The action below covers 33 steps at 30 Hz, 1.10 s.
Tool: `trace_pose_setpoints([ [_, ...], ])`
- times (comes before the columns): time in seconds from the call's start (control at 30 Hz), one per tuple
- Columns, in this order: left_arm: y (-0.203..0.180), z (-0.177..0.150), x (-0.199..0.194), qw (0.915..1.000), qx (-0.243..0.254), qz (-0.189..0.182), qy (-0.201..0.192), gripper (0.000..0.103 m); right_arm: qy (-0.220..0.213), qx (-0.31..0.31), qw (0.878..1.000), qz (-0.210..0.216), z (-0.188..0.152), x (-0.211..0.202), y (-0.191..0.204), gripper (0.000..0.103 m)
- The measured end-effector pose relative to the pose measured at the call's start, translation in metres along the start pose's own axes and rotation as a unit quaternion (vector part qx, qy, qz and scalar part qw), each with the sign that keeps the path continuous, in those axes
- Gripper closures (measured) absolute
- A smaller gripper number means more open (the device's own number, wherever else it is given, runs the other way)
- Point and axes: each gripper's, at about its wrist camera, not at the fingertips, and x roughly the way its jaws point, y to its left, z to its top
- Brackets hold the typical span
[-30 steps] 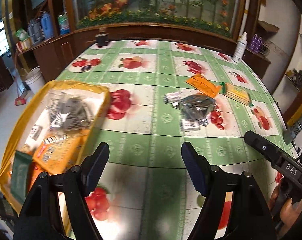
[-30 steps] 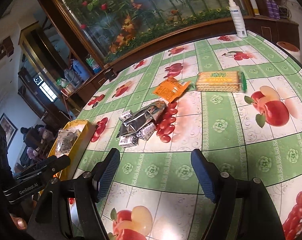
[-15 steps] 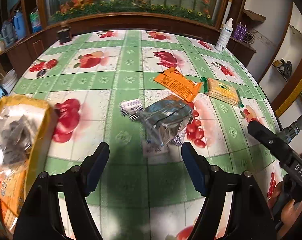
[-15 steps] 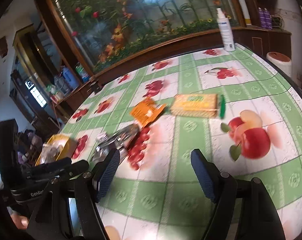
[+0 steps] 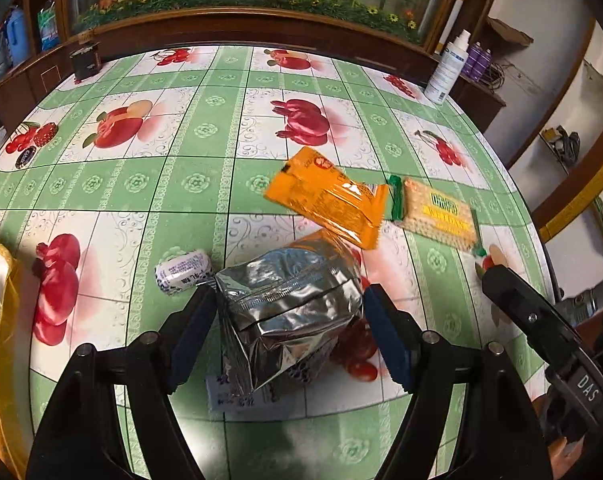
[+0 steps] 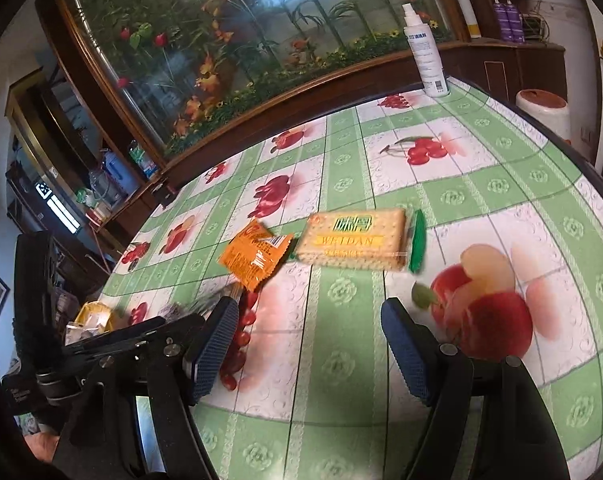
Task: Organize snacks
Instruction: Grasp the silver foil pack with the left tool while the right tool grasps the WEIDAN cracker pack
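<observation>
The silver foil snack bag (image 5: 289, 312) lay on the fruit-print tablecloth (image 5: 197, 184) and serves here as the landmark. The left gripper (image 5: 289, 328) had its jaws spread wide, one pad on each side of the bag; whether the pads touched the foil could not be told. Just left of the bag lay a small white wrapped candy (image 5: 183, 271), and a flat white packet (image 5: 237, 398) stuck out from under the bag's near edge. Beyond the bag, on its far right, lay the orange snack packet (image 5: 327, 196), its near corner seeming to overlap the bag's top. Touching that packet's right end was the Weidan cracker pack (image 5: 437, 214). Well left of the bag, at the table's edge, a yellow tray (image 5: 5, 312) showed only its rim.

The right gripper (image 6: 309, 344) was right of the bag, jaws spread and holding nothing, pointed toward the cracker pack (image 6: 355, 240) and orange packet (image 6: 255, 254). Far beyond the bag, a white spray bottle (image 6: 425, 54) stood at the table's far edge.
</observation>
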Motion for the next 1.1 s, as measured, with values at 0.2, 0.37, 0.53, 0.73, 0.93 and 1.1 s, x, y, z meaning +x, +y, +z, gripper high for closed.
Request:
trace_pose_setpoints([
  [0.2,-0.003,0.006,0.019,0.9997,0.013,-0.001,0.019,0.024,0.005,-0.021,0.999,-0.041,0.020,0.026,-0.002,0.023],
  [0.37,-0.020,0.000,0.033,0.9950,0.086,0.047,0.018,0.012,0.019,-0.067,0.995,-0.076,0.032,0.050,0.001,0.018],
  [0.53,-0.019,0.000,0.037,0.9946,0.093,0.042,0.014,0.007,0.035,-0.136,0.985,-0.103,0.039,0.069,0.009,0.017],
  [0.73,-0.017,0.000,0.035,0.9940,0.102,0.035,0.014,0.011,0.062,-0.223,0.967,-0.106,0.041,0.092,0.023,0.010],
  [0.93,-0.006,-0.001,0.027,0.9947,0.097,0.033,0.013,0.027,0.083,-0.213,0.967,-0.116,0.037,0.080,0.017,0.039],
  [1.1,-0.002,-0.006,0.022,0.9941,0.103,0.027,0.017,0.029,0.081,-0.180,0.979,-0.057,0.037,0.049,0.012,0.039],
])
